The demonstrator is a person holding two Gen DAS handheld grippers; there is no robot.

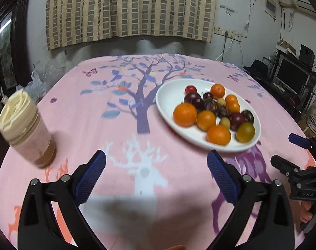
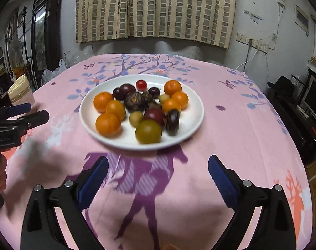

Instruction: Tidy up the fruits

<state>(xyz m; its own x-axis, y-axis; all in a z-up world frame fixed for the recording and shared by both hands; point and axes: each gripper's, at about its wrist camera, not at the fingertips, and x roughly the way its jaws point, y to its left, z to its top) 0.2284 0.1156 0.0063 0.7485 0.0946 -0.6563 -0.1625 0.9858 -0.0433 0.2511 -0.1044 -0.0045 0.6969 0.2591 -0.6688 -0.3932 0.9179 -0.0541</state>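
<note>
Fruit heaped on a white plate, both grippers wide and empty.

The surface (image 2: 230,125), under a pink cloth printed with a tree and deer, carries the white plate (image 2: 191,123), the landmark here. On the plate lie 6 oranges (image 2: 108,124), dark purple plums (image 2: 154,114), a green-yellow round fruit (image 2: 148,131) at its near edge and a small red fruit (image 2: 141,85) at its far edge. A jar (image 1: 26,127) with a cream lid stands well left of the plate. The right gripper (image 2: 158,173) hangs just short of the plate's near rim, jaws spread wide, nothing between them; the left gripper (image 1: 156,166) hangs near and left of the plate, equally wide and empty.
</note>
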